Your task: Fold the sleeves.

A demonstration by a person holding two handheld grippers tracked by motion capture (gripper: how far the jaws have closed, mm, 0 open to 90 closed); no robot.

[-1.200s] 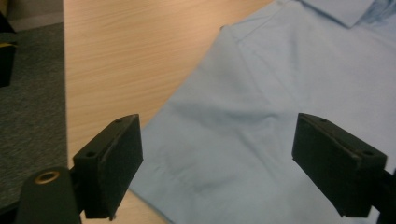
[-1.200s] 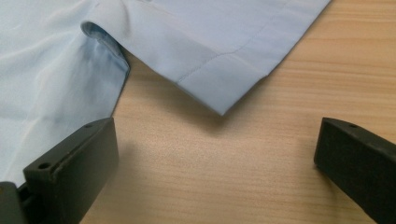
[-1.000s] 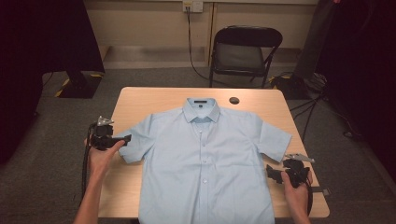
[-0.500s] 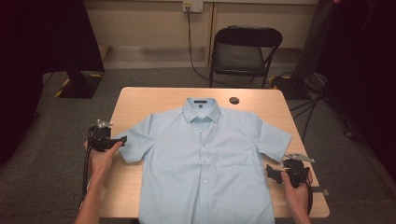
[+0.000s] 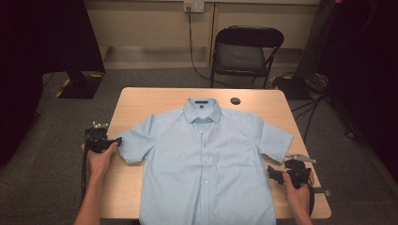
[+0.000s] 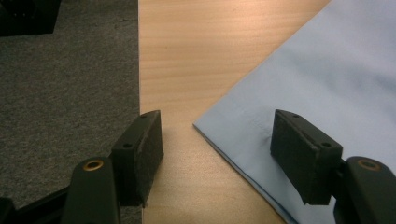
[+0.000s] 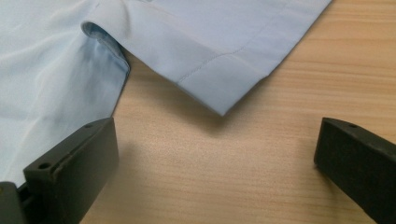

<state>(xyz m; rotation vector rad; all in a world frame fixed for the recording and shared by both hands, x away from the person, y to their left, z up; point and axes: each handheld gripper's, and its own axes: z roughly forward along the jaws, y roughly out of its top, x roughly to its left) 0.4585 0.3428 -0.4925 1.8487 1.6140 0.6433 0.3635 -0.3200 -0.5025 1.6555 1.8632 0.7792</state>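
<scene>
Right tool (image 7: 212,163) seen from its own camera: two black jaws rise from the bottom corners, spread wide, nothing between them but bare bench. Light wooden bench (image 7: 280,140) with fine grain. Pale blue cotton short-sleeved shirt (image 7: 46,70) lies flat across top and left. Its hemmed sleeve corner (image 7: 219,88) points down toward the gap, apart from both jaws. Left jaw sits just beside the shirt's side edge.
</scene>
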